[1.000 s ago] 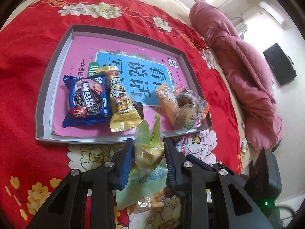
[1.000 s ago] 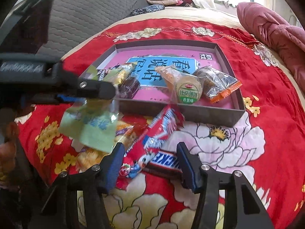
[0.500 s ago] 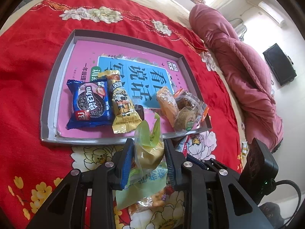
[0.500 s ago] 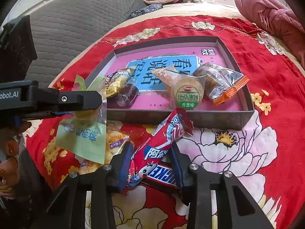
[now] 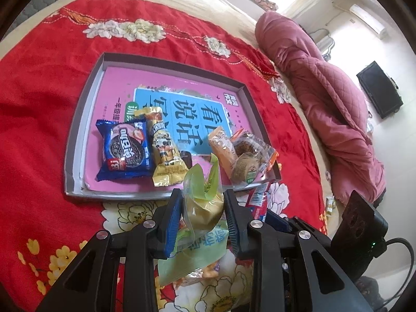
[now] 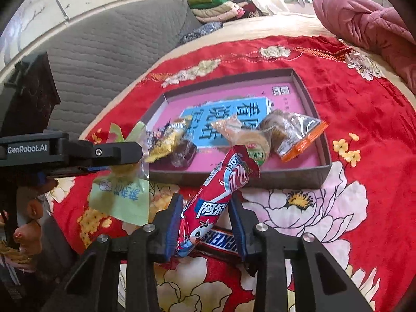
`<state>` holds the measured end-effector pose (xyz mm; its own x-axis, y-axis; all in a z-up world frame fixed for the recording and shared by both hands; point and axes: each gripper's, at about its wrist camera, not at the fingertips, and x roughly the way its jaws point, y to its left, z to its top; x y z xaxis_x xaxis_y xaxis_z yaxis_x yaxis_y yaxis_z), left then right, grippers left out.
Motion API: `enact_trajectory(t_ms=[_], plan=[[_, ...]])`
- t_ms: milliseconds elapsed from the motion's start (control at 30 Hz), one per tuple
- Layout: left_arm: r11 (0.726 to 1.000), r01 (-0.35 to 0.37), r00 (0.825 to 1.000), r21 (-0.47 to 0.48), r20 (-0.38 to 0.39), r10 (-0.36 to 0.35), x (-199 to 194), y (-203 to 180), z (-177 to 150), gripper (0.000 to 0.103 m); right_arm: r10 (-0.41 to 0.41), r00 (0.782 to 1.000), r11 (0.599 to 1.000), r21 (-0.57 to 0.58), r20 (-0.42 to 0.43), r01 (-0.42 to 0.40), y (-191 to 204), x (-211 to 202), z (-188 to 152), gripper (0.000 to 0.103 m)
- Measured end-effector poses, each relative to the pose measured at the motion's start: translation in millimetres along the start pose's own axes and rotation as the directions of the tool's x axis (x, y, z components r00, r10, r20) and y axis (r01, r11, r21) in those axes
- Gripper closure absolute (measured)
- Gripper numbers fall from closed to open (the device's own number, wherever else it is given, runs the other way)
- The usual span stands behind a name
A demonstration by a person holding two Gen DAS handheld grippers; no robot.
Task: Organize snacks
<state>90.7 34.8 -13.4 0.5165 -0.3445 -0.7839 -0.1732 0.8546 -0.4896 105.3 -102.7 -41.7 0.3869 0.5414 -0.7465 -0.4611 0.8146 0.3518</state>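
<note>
Two snacks are mid-transfer: left claw (image 5: 202,217) clamps a green pouch (image 5: 204,202) and right claw (image 6: 205,225) grips a red wrapper (image 6: 219,195), both just short of the tray (image 5: 78,140), needing carrying over its near rim.

I'm working in a home bedroom: a bed under a red floral bedspread (image 5: 46,98), a padded grey headboard (image 6: 109,52) behind it, folded clothes (image 6: 215,5) beyond, and a quilted pink duvet (image 5: 325,98) bunched along one side.
</note>
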Motion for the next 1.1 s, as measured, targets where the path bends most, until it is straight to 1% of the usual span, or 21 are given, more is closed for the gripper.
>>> enact_trajectory(t_ms=[200, 433, 633, 833, 1100], plan=[[1.0, -0.012, 1.0, 0.009, 0.018, 0.012, -5, -4, 3, 0.069, 0.014, 0.999, 1.0, 0.01, 0.05, -0.015, -3, -6, 10, 0.067], [0.999, -0.028, 0.999, 0.014, 0.032, 0.028, -6, -6, 7, 0.069, 0.019, 0.996, 1.0, 0.013, 0.083, -0.021, -6, -8, 18, 0.067], [0.999, -0.053, 0.997, 0.013, 0.06, 0.052, -12, -3, 12, 0.069, 0.02, 0.993, 0.999, 0.023, 0.114, -0.023, -11, -10, 26, 0.067], [0.996, -0.083, 0.991, -0.01, 0.104, 0.084, -22, 7, 21, 0.069, 0.023, 0.99, 1.0, 0.012, 0.138, -0.024, -11, -8, 34, 0.067], [0.99, -0.131, 0.978, -0.049, 0.155, 0.137, -31, 22, 34, 0.069, 0.047, 0.987, 0.999, -0.009, 0.151, -0.047, -9, -2, 45, 0.067]])
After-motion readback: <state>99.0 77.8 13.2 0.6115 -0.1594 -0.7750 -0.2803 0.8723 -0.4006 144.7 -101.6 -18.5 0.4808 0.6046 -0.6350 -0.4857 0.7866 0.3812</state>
